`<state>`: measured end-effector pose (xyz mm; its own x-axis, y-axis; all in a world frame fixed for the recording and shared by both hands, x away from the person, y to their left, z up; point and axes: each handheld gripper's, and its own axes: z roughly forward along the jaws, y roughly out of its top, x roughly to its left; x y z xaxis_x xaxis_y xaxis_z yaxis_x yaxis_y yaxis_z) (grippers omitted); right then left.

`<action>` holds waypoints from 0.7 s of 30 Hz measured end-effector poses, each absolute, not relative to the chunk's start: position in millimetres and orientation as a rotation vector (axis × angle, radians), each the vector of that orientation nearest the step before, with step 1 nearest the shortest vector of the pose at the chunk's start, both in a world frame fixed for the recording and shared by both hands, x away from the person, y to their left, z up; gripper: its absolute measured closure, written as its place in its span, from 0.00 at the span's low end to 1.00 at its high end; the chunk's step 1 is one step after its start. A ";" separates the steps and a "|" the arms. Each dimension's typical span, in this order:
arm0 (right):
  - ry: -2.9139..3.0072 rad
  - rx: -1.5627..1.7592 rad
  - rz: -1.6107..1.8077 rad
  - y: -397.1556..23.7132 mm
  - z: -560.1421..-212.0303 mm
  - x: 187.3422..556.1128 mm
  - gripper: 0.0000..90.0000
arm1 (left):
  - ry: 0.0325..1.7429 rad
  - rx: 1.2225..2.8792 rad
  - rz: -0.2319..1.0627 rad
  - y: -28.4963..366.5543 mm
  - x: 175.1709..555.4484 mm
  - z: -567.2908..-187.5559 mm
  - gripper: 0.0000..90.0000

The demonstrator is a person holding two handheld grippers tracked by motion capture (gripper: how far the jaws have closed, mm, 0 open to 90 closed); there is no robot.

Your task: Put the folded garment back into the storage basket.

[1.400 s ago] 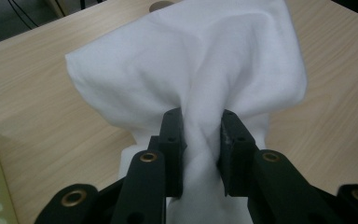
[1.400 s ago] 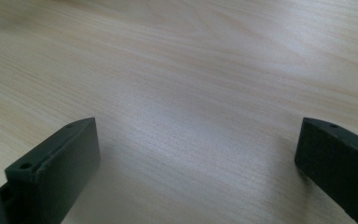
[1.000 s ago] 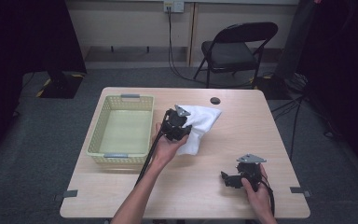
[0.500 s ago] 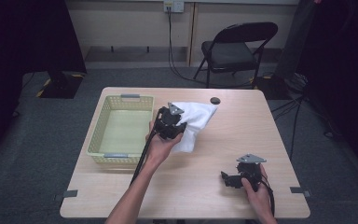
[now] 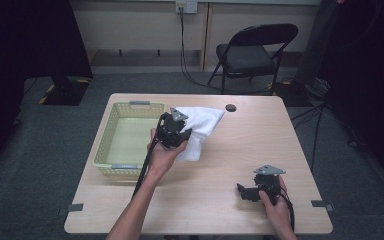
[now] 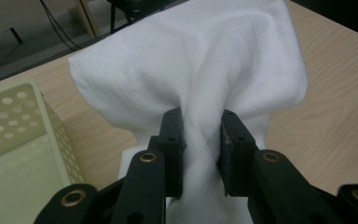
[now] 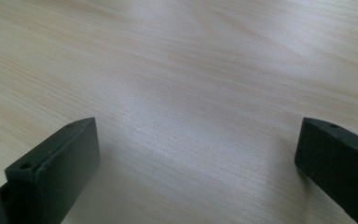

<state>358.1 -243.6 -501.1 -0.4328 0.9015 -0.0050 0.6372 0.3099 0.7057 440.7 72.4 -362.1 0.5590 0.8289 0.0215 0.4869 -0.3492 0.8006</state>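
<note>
- We have the white cloth (image 6: 191, 70) pinched in our left gripper (image 6: 199, 140), bunched beside the yellow basket (image 5: 111, 137), probably partly lifted off the table (image 5: 260, 140).
- Our right gripper (image 7: 198, 154) rests with jaws wide, holding nothing.
- Next, we should carry the cloth over the basket and release.

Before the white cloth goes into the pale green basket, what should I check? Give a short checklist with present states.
1. Left gripper pinches the white cloth: ok.
2. Cloth fully off the wooden table: not ok, part lies on it.
3. Pale green plastic basket empty: ok.
4. Basket beside the cloth: ok.
5. Right gripper open, apart from the cloth: ok.
</note>
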 end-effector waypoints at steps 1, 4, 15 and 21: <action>2.182 1.370 0.897 -243.5 -501.1 358.1 0.00 | 1.057 2.008 0.556 73.6 440.5 -361.7 0.82; 2.182 1.370 0.897 -243.5 -501.1 358.1 0.00 | 1.055 2.016 0.569 76.8 439.3 -359.9 0.82; 2.181 1.369 0.898 -243.6 -501.1 358.2 0.00 | 1.083 1.998 0.595 94.8 437.6 -354.1 0.82; 2.181 1.371 0.898 -243.5 -501.1 358.1 0.00 | 1.096 1.985 0.605 104.8 437.0 -352.0 0.82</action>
